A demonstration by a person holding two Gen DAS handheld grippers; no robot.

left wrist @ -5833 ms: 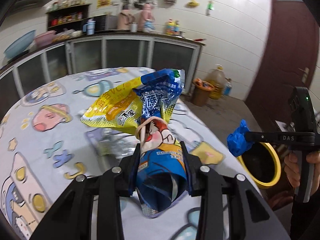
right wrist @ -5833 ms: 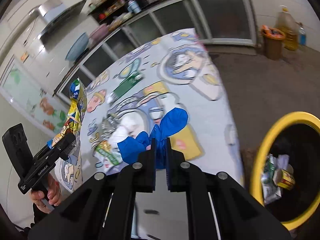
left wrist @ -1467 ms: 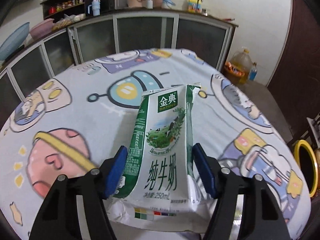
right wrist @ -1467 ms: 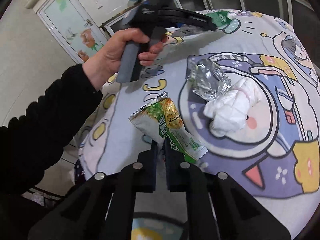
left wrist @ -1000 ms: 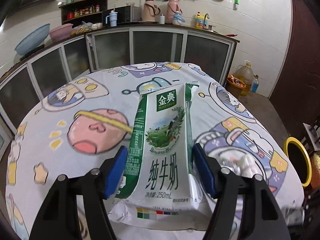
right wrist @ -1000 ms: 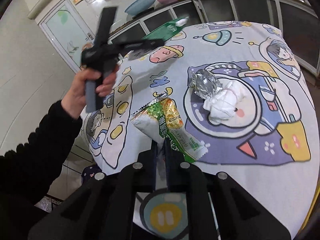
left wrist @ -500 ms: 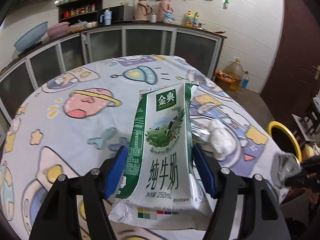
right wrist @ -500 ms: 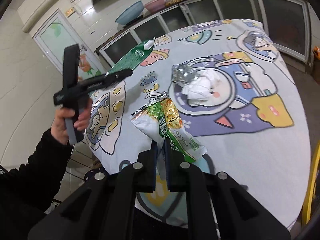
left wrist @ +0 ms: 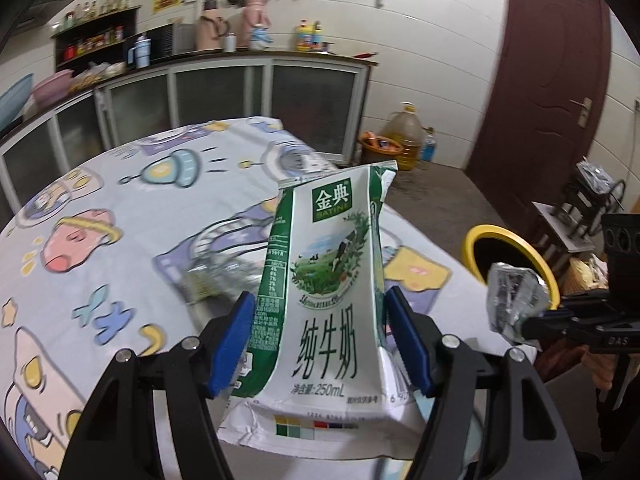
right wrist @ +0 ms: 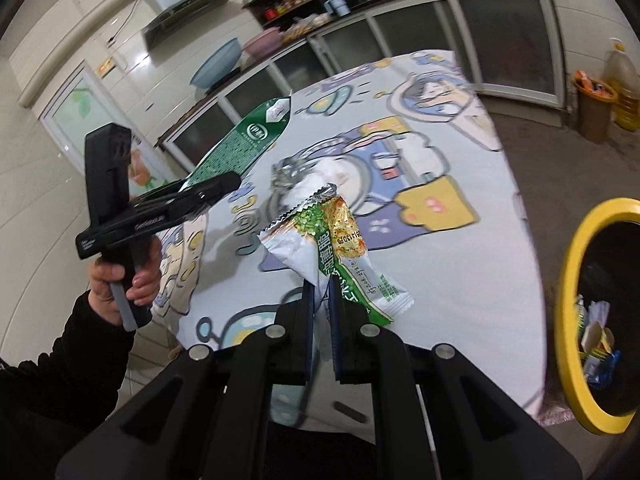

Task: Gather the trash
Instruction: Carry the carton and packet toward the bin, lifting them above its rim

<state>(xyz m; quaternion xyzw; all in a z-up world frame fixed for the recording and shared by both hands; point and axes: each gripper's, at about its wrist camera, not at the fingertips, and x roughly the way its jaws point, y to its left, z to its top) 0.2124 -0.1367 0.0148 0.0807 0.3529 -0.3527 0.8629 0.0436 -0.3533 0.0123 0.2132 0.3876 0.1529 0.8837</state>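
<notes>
Left gripper: blue pads pressed on both flanks of a flattened milk carton, held upright, base sagging below the jaws. Gripped low and across the width, probably so the limp carton stays put in transit. Carried above the table, bin ahead and to the right, beyond the table edge.

Right gripper: jaws pressed nearly together, pinching a green snack wrapper by one crimped corner, the rest fanning up and to the right. Thin film, hence the tight pinch at an edge. Wrapper hanging over the near part of the table, left of the bin.

Bin: yellow-rimmed, on the floor just past the table's right edge, mouth open, several wrappers already inside.

On the table, farther from the bin than either held item: a foil scrap touching a white crumpled wad, both untouched and blurred.

Judged step: both loads heading to the bin for release. Wrapper closer to the rim than the carton. Risk: light film drifting wide of the mouth; carton slipping from its low grip.
</notes>
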